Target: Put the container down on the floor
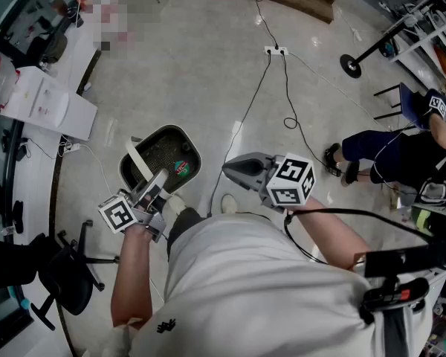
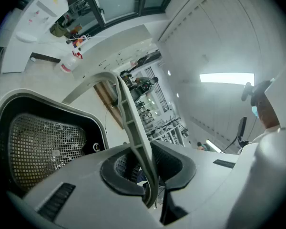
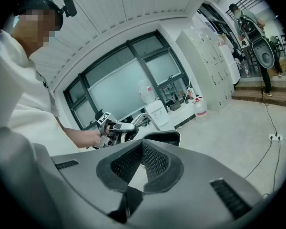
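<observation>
A dark oval container point(image 1: 162, 153) with a mesh bottom and a cream handle point(image 1: 139, 162) hangs in the air above the floor, at the left of the head view. My left gripper point(image 1: 156, 187) is shut on that handle. In the left gripper view the handle point(image 2: 131, 123) runs up from between the two pads, with the container's mesh point(image 2: 40, 144) to the left. My right gripper point(image 1: 236, 169) is held out beside the container, shut with nothing in it. The right gripper view shows its pads point(image 3: 155, 162) closed, and beyond them the left gripper point(image 3: 118, 128) and the container's rim point(image 3: 163, 137).
A black cable runs over the pale floor to a power strip point(image 1: 276, 50). A black office chair point(image 1: 63, 277) stands at the lower left beside a white counter point(image 1: 48, 103). A seated person point(image 1: 390, 158) and a stand's round base point(image 1: 350, 65) are at the right.
</observation>
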Motion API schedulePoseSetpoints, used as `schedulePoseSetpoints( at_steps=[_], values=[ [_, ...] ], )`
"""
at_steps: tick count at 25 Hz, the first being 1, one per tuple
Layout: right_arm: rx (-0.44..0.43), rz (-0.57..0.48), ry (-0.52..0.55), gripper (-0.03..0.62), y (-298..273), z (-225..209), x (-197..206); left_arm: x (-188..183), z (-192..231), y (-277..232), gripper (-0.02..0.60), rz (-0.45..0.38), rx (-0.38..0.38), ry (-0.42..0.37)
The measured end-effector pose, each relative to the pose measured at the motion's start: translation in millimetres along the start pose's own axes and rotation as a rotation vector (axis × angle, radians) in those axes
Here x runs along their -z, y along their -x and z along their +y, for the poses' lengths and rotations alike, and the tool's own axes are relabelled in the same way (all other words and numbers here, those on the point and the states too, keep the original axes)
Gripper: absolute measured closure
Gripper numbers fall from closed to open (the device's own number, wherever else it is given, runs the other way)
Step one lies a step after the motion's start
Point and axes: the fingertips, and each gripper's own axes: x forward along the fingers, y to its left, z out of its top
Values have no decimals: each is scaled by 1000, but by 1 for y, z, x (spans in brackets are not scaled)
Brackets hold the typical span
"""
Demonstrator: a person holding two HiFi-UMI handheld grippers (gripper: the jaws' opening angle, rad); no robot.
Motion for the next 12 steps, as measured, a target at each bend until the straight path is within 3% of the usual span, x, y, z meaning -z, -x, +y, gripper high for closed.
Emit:
schedulePoseSetpoints(
  at_steps=[6, 12],
  values=[
    [-37, 16, 2, 579, 26, -4, 5, 11, -20, -29, 522, -2, 4, 21],
    [-77, 31, -6, 579, 4, -30, -6, -10, -6, -43, 522, 6, -5, 14]
  ],
)
